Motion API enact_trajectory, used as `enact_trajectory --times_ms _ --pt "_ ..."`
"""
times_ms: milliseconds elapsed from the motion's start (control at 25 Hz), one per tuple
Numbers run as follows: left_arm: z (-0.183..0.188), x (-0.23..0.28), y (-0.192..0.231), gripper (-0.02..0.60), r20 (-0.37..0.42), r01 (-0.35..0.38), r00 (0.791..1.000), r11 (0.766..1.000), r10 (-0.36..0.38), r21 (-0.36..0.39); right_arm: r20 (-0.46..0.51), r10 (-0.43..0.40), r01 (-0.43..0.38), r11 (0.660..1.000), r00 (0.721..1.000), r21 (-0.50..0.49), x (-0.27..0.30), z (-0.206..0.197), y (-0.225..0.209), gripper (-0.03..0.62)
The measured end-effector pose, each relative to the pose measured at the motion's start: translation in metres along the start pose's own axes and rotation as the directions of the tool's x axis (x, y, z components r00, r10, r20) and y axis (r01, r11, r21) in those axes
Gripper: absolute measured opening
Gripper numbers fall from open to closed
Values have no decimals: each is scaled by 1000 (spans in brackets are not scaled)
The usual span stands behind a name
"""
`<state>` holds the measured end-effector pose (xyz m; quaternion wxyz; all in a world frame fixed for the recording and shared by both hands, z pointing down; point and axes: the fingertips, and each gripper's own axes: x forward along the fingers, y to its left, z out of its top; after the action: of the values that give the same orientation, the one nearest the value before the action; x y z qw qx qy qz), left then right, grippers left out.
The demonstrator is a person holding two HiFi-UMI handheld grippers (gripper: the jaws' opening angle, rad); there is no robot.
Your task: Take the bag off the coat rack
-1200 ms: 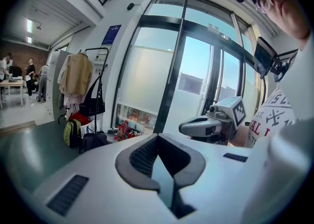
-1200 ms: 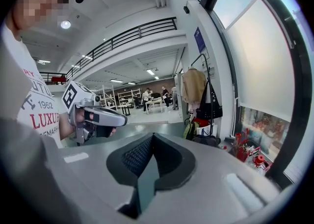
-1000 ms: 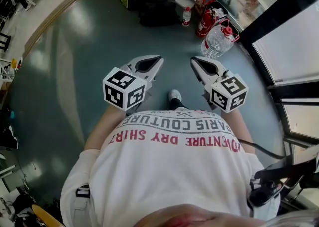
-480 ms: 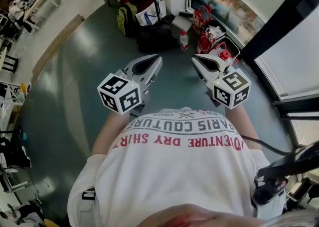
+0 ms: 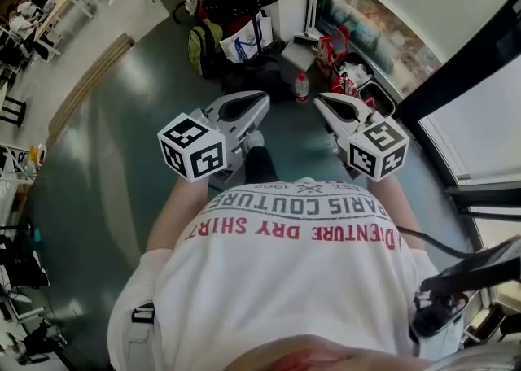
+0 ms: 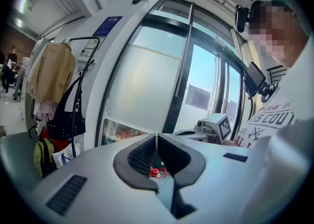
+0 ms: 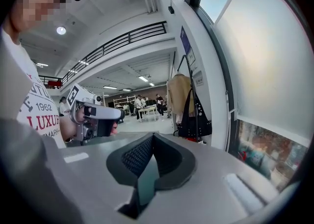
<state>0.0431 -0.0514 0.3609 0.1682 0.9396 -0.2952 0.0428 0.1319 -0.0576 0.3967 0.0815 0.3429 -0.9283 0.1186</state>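
Grey floor; black bag on the coat rack.

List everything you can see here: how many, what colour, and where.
black bag: one, black with studs, hanging on the coat rack
coat rack: one, dark, beside the white pillar by the window
coat: one, tan, on the rack next to the bag
backpack: one, green-yellow, on the floor below the rack
tote bag: one, white with blue print, beside the backpack
duffel: one, black, on the floor in front of the tote
bottle: one, clear with red cap, on the floor
left gripper: one, grey, jaws shut, empty
right gripper: one, grey, jaws shut, empty
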Motion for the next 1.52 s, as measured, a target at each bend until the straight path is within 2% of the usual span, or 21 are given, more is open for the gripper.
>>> enact_trajectory --times_ms 200,480,640,840,1000,1080,1240,1360,1520 --pt "44 59 117 3 4 32 999 999 -32 -31 -13 -44 45 998 999 33 93 34 -78 2" --pt "102 120 317 2 -55 -20 998 999 18 -36 -31 -67 69 994 997 82 262 88 -191 2" --pt "128 139 395 2 -92 -13 996 1000 12 -11 9 -53 53 996 999 71 342 129 -231 2" --pt "149 139 443 2 -33 -17 999 999 16 -28 0 -39 39 998 999 55 389 146 -248 2" --pt "174 132 457 2 64 41 997 997 -37 -66 -1 -20 20 999 1000 41 408 159 -249 2" --pt "184 129 464 2 86 34 996 998 -29 -56 5 -14 13 1000 1000 27 413 168 -250 2" --pt "200 130 474 3 107 50 993 996 -42 -73 18 9 -9 1000 1000 15 422 183 -255 2" --pt "207 139 479 3 95 35 995 999 -32 -34 18 11 -11 999 1000 33 426 187 -267 2" --pt "217 155 485 4 91 50 995 999 -50 4 19 10 -10 999 1000 42 431 189 -283 2"
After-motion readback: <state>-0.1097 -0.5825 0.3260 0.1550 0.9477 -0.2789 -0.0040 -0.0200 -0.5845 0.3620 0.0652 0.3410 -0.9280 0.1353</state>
